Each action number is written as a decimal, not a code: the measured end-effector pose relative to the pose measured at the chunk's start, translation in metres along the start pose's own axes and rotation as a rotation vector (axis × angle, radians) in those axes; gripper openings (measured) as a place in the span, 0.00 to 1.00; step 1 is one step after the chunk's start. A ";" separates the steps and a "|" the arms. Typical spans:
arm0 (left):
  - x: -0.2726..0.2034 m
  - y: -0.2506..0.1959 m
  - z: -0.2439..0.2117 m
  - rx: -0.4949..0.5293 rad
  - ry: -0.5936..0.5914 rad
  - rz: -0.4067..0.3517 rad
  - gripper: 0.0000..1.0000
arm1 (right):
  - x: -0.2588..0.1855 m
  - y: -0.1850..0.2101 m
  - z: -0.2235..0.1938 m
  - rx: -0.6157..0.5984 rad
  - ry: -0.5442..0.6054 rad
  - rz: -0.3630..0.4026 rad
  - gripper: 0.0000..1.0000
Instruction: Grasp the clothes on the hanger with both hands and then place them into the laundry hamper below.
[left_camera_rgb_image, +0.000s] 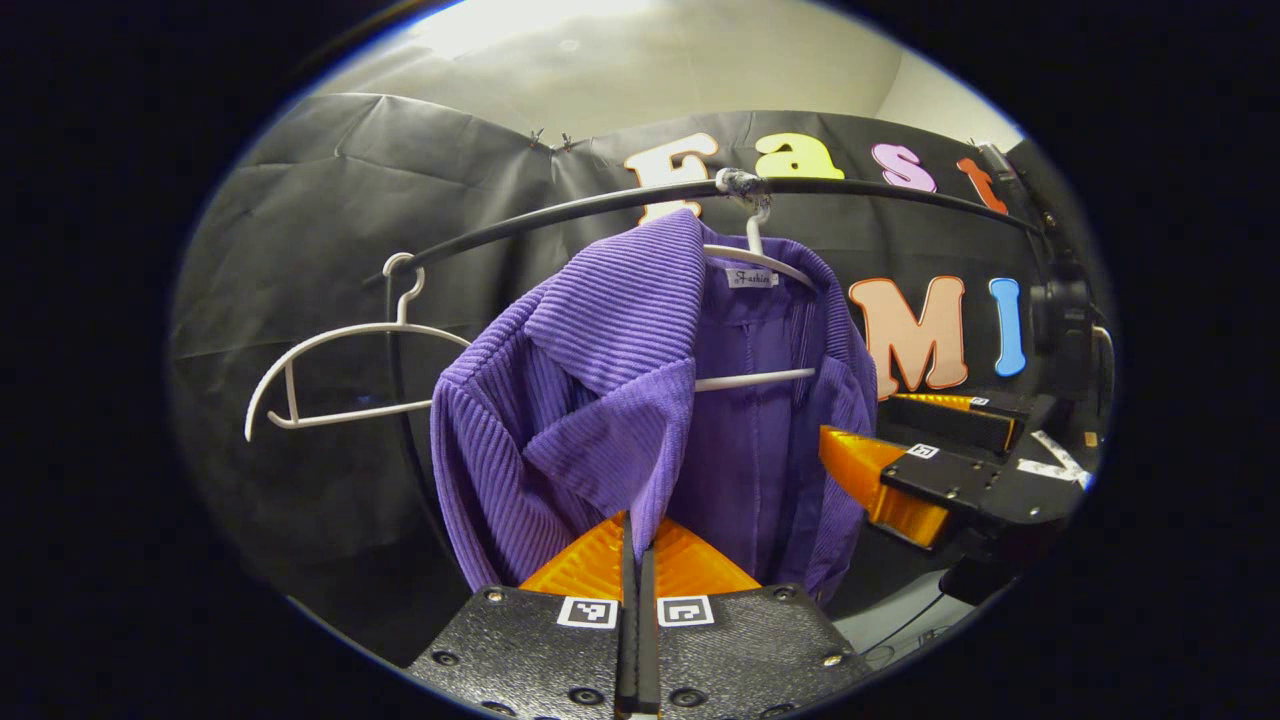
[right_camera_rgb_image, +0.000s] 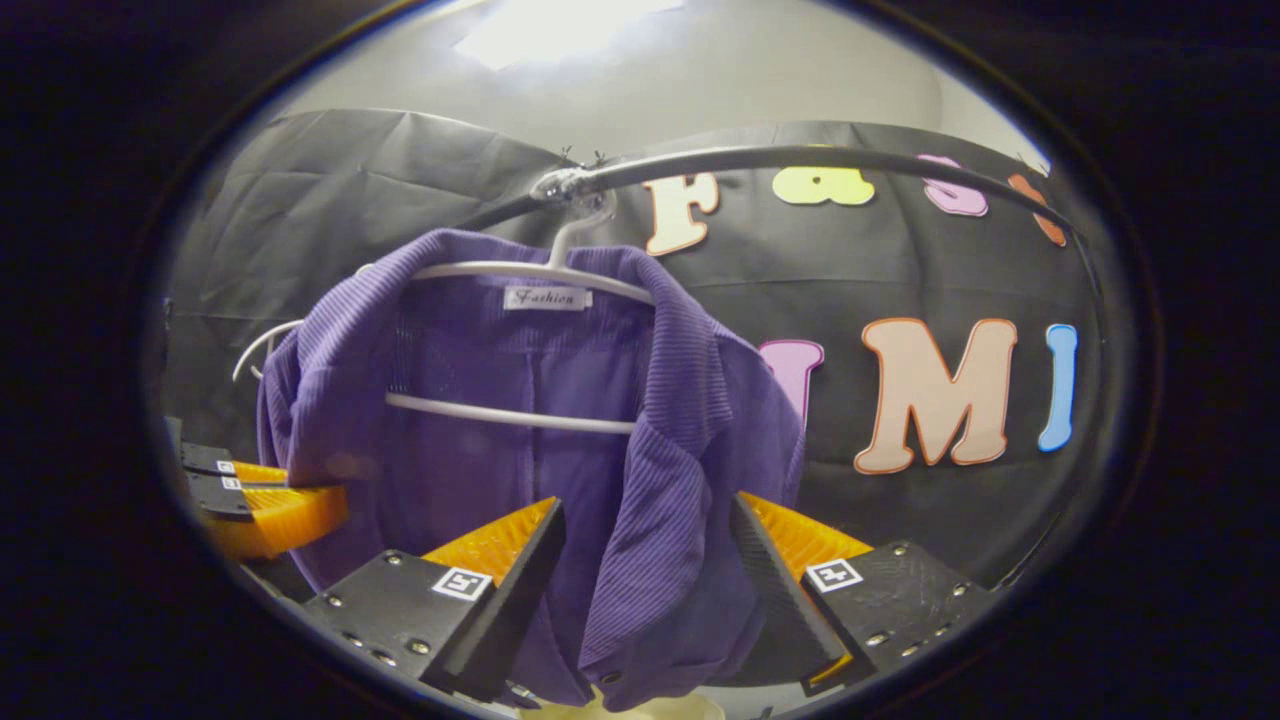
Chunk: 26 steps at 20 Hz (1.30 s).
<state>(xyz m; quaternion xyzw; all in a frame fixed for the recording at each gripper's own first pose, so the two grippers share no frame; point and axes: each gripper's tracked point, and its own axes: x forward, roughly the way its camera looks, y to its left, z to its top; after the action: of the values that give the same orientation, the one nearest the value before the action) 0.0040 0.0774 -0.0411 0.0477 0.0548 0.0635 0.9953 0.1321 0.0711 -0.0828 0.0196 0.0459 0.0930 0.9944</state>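
Black rail (left_camera_rgb_image: 560, 207): two white hangers, one purple jacket (left_camera_rgb_image: 600, 400). Left gripper (left_camera_rgb_image: 636, 560) clamped on lapel; right gripper (right_camera_rgb_image: 645, 560) jaws apart.

Purple corduroy jacket (left_camera_rgb_image: 600, 400) on white hanger (left_camera_rgb_image: 760, 262), left gripper (left_camera_rgb_image: 636, 545) jaws pinched on its lapel edge

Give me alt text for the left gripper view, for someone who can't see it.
The left gripper is shut on the front edge of a purple corduroy jacket that hangs from a white hanger on a black rail. An empty white hanger hangs to its left, and the right gripper reaches in from the right.
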 end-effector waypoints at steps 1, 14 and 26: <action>0.000 0.002 0.001 0.001 -0.005 0.002 0.00 | 0.004 0.000 -0.007 -0.007 0.015 -0.005 0.93; -0.004 0.012 0.006 0.029 -0.022 0.030 0.01 | 0.019 -0.001 -0.059 -0.066 0.164 -0.048 0.19; -0.024 0.051 0.036 0.024 -0.081 0.135 0.00 | 0.009 -0.061 -0.042 -0.110 0.167 -0.211 0.12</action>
<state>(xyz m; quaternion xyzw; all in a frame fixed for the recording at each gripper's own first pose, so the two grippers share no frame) -0.0215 0.1211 0.0026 0.0657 0.0120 0.1276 0.9896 0.1478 0.0137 -0.1287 -0.0479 0.1252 -0.0083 0.9909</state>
